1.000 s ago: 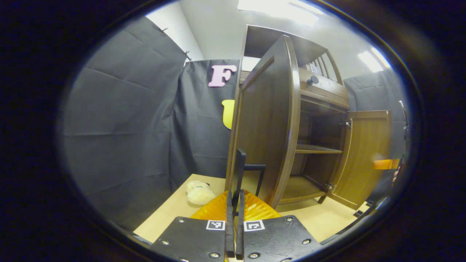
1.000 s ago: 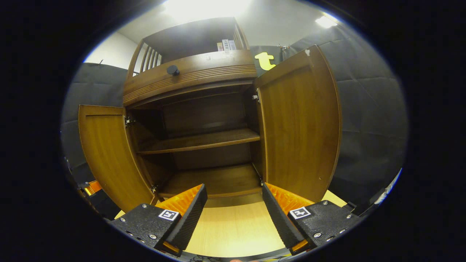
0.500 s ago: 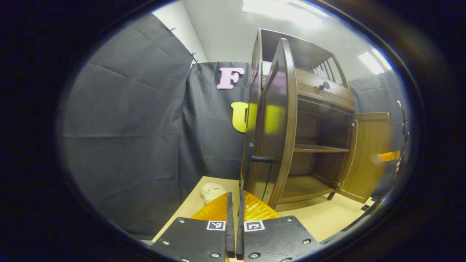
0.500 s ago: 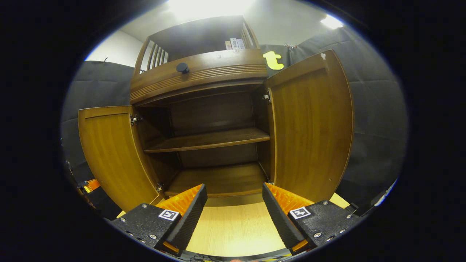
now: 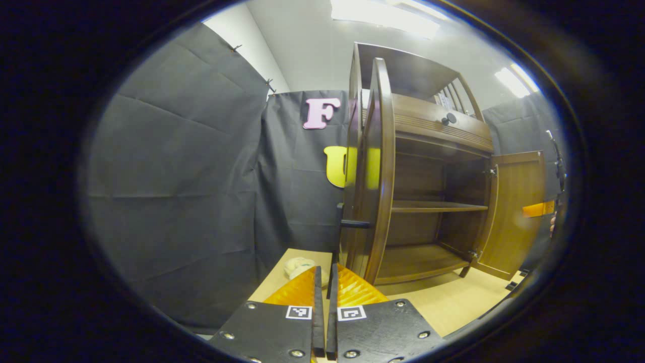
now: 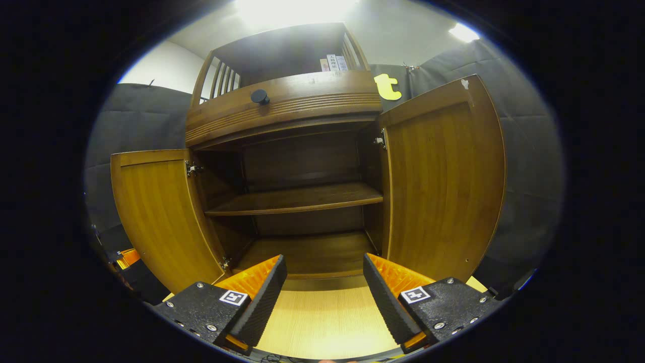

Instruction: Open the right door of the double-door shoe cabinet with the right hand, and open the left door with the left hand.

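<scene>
Left gripper view: pale, perhaps plush toy (image 5: 297, 265) beside left door (image 5: 375, 171).

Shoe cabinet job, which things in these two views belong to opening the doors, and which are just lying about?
Part of the job:
- shoe cabinet
- left door, swung open
- right door, swung open
- left door handle
- left tool, shut
- right tool, open, holding nothing

Just lying about:
- plush toy on the floor beside the cabinet
- drawer knob
- middle shelf, bare
</scene>
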### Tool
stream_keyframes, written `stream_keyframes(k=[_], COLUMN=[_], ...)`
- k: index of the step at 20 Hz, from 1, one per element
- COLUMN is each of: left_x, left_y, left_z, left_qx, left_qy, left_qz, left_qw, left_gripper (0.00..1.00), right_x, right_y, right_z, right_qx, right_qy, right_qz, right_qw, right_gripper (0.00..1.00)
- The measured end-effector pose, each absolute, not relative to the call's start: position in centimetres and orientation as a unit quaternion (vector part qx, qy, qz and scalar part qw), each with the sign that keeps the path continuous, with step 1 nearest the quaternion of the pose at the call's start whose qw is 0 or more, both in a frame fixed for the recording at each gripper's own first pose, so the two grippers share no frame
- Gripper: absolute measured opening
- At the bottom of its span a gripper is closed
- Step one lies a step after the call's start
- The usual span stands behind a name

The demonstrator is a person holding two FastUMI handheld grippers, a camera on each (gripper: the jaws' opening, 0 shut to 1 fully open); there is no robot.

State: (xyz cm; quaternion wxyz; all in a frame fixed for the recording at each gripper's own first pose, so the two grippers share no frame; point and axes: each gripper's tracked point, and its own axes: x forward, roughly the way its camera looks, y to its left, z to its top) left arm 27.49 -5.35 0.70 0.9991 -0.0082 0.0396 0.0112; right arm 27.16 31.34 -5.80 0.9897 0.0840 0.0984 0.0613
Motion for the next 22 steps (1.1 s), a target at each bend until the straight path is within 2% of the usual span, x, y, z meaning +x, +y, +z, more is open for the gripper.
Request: stream_keyframes(k=[5, 6, 7, 10, 11, 12, 15, 18, 19, 22], left_x=[24.9, 23.8, 22.5, 18.8, 17.9, 17.5, 17.7, 17.4, 17.2, 17.3], left_y=[-4.8, -5.1, -5.6, -9.2, -10.6, -11.7, -15.8, -18.0, -19.0, -23.8], left_z=[4.1, 5.4, 6.7, 10.7, 12.4, 13.4, 14.7, 16.1, 16.2, 15.7], left_qx=[-0.002, -0.003, -0.005, -0.007, -0.007, -0.009, -0.015, 0.006, 0.01, 0.002], left_qy=[0.018, 0.012, 0.005, -0.023, -0.033, -0.04, -0.042, -0.054, -0.057, -0.054], left_qz=[0.058, 0.07, 0.079, 0.09, 0.091, 0.086, 0.077, 0.11, 0.114, 0.097], left_qw=[0.998, 0.997, 0.997, 0.996, 0.995, 0.995, 0.996, 0.992, 0.992, 0.994], left_gripper=[0.04, 0.04, 0.07, 0.07, 0.07, 0.0, 0.49, 1.0, 1.0, 1.0], right_x=[27.3, 27.4, 27.5, 27.9, 27.9, 27.9, 27.3, 26.7, 26.6, 26.1], right_y=[30.2, 29.7, 29.1, 27.8, 27.4, 26.9, 25.3, 23.6, 23.0, 22.0], right_z=[-6.2, -6.0, -6.0, -5.4, -5.2, -4.9, -4.4, -4.7, -4.9, -5.3], right_qx=[0.088, 0.086, 0.084, 0.092, 0.095, 0.095, 0.086, 0.075, 0.071, 0.067], right_qy=[0.097, 0.092, 0.088, 0.079, 0.077, 0.075, 0.067, 0.068, 0.071, 0.077], right_qz=[0.071, 0.07, 0.068, 0.074, 0.077, 0.079, 0.086, 0.088, 0.09, 0.099], right_qw=[0.989, 0.99, 0.99, 0.99, 0.99, 0.99, 0.99, 0.991, 0.991, 0.99], right_gripper=[0.92, 0.95, 0.94, 0.92, 0.94, 0.94, 0.94, 0.92, 0.94, 0.94])
